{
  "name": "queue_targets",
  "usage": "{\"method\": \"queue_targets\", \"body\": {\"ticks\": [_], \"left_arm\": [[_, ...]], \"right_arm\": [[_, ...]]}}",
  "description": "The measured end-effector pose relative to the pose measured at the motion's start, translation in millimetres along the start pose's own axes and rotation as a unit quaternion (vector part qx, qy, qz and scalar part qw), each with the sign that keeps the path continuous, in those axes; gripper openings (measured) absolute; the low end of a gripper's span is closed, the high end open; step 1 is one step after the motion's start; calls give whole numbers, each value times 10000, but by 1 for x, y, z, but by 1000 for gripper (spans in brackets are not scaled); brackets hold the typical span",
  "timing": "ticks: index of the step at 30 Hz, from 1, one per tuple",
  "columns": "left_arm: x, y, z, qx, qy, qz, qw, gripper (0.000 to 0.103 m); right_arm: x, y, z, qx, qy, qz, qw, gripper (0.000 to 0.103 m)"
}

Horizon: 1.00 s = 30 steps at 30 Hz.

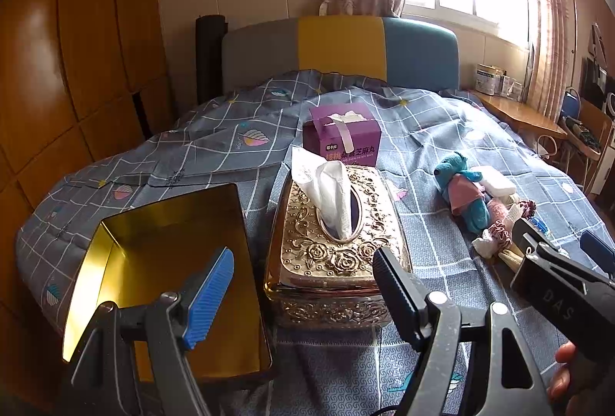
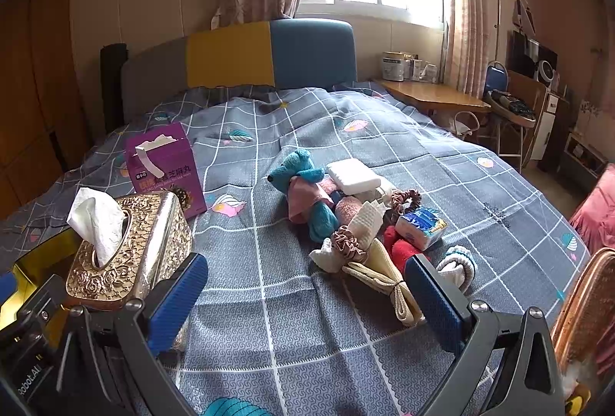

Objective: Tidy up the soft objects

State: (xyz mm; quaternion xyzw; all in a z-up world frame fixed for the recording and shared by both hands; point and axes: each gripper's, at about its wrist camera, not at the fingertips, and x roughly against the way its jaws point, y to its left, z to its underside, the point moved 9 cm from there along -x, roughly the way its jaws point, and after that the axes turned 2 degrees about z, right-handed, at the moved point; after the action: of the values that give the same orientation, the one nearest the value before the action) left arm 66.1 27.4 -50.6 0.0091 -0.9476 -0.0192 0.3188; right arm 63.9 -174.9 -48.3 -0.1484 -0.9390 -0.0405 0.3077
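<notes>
A pile of soft things lies on the bed: a teal plush bear (image 2: 303,181) (image 1: 463,187), a white sponge block (image 2: 351,176), scrunchies (image 2: 348,241), a cream cloth roll (image 2: 384,277), a red plush (image 2: 403,247), a tissue pack (image 2: 421,226) and rolled socks (image 2: 459,264). A gold tin box (image 1: 169,277) lies with its inside showing at the left. My left gripper (image 1: 303,287) is open above the tin and the tissue holder. My right gripper (image 2: 307,295) is open, just short of the pile, with nothing between its fingers. In the left wrist view the right gripper (image 1: 553,247) shows near the pile.
An ornate gold tissue holder (image 1: 338,247) (image 2: 130,251) stands between tin and pile. Behind it is a purple carton (image 1: 344,135) (image 2: 165,170). The grey checked bedspread (image 2: 288,320) covers the bed. A wooden desk (image 2: 434,95) and a chair (image 2: 507,108) stand at the right.
</notes>
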Motion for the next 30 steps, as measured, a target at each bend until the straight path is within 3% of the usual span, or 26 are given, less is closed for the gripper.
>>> {"method": "queue_targets", "body": {"ticks": [14,25,27,30], "left_arm": [[2,-5,-1,-84,-30,-1,10000,76],[3,-18,-3,-265,-49,165,9995,76],[5,-23,-6,-329,-86,401,9986,76],[10,-42,-15,-409,-7,1317,9904,76]], "right_arm": [[-8,-6,-5,-37,20,4,10000,103],[-25,-33,-20,-171,96,50,9998,103],[-32,-41,-25,-165,149,9,9998,103],[-48,-61,-38,-350,325,-204,9986,103]]}}
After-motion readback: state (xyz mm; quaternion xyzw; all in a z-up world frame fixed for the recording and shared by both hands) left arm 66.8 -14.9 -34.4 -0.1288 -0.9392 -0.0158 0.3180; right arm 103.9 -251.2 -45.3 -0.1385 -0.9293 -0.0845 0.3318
